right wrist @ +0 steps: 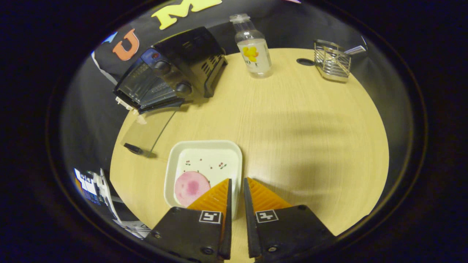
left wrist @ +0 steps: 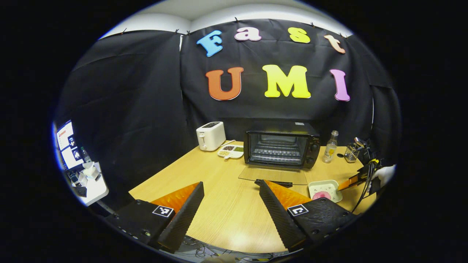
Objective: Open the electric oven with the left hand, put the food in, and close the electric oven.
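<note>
The electric oven (left wrist: pixel 281 149) stands with its door down on the tabletop (left wrist: pixel 226 208), left gripper (left wrist: pixel 231 190) fingers spread wide, right gripper (right wrist: pixel 236 182) fingers nearly pressed together over the plate (right wrist: pixel 204 149) rim beside the pink food (right wrist: pixel 190 187).

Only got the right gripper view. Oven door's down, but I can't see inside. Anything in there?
Observer: Just a wire rack; the oven looks otherwise empty.
Operator: Right claw is on the plate rim. Where's the left claw?
Observer: Left claw is open wide, holding nothing, above the table, short of the door handle.
Operator: Anything on the oven's other side?
Observer: A toaster, with a snack tray beside it.
</note>
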